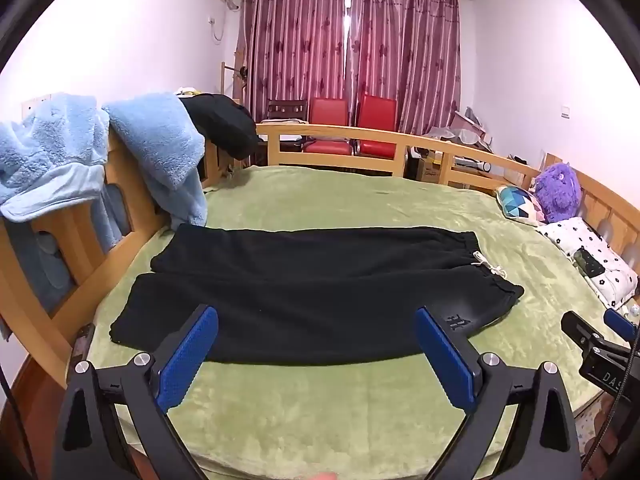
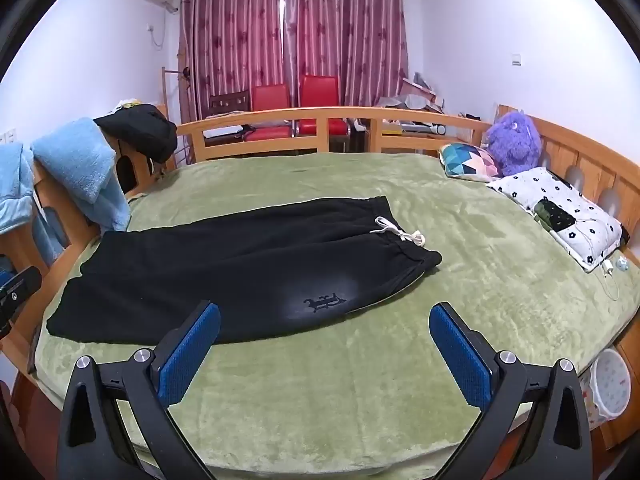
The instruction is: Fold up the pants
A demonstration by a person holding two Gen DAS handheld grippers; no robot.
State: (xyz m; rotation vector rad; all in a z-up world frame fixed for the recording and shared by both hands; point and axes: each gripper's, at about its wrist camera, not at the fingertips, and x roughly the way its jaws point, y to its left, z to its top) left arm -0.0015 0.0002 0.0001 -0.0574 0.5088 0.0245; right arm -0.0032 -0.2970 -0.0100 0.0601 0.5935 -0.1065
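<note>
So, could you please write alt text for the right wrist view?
Black sweatpants lie flat and unfolded on a green blanket, waistband and white drawstring to the right, legs to the left. The open right gripper hovers near the pants' near edge, holding nothing. Pillows and a purple plush toy sit at far right.

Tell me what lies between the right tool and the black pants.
Only bare green blanket. In the right wrist view, the right tool, open, hangs over it just short of the near edge of the black pants.
</note>
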